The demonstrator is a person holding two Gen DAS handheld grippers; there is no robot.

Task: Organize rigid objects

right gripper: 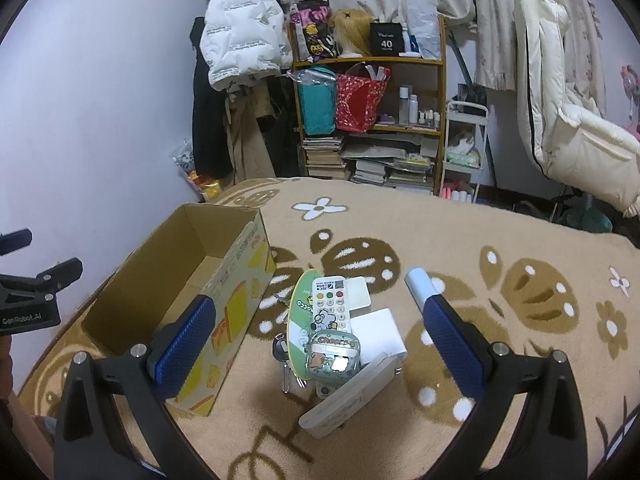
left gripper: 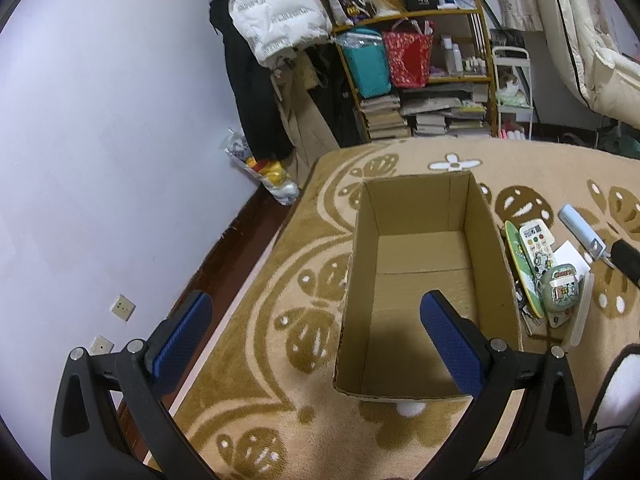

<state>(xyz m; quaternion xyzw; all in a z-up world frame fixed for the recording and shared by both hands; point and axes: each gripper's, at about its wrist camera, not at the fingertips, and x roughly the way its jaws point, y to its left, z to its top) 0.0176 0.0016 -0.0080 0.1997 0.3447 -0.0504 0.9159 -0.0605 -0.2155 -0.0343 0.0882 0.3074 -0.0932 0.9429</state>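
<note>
One box [right gripper: 240, 300], one remote [right gripper: 330, 304], one earbud case [right gripper: 334, 356] and one oval card [right gripper: 298, 320] are counted; keys [right gripper: 280, 354] are partly hidden.

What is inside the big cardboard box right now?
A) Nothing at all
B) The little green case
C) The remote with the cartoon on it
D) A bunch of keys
A: the cardboard box shows only its bare brown floor, while the remote, the keys and the little green case all lie in a pile on the blanket beside it.
</note>
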